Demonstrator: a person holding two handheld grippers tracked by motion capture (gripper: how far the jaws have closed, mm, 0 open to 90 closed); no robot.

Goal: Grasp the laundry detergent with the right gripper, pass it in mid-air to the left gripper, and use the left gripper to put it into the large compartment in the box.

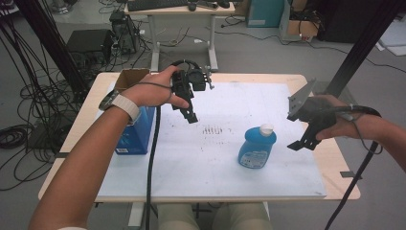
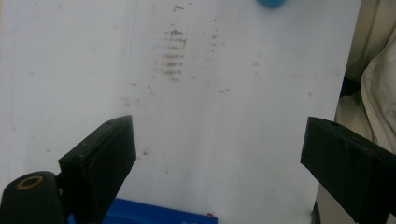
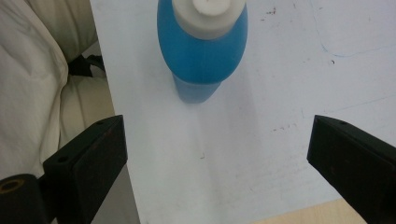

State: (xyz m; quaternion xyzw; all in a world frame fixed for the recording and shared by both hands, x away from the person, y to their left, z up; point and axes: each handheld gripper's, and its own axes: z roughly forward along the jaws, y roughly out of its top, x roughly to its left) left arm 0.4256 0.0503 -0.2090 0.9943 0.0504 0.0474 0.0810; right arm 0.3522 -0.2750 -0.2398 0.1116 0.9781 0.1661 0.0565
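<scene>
White board (image 1: 201,163) carries bottle (image 1: 257,146); high view adds blue box (image 1: 136,134).

Count on table: one blue bottle (image 1: 257,147) with one white cap (image 1: 266,128); one blue box (image 1: 136,132); one brown cardboard box (image 1: 130,77); one white board (image 1: 210,163) as work surface. Two grippers in hand: left gripper (image 1: 190,116), right gripper (image 1: 302,140). One wristwatch (image 1: 122,105).

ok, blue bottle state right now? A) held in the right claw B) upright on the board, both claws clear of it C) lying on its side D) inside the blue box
B: the bottle stands upright, white cap up, on the board, with the right claw open beside it and the left claw open farther off.
</scene>
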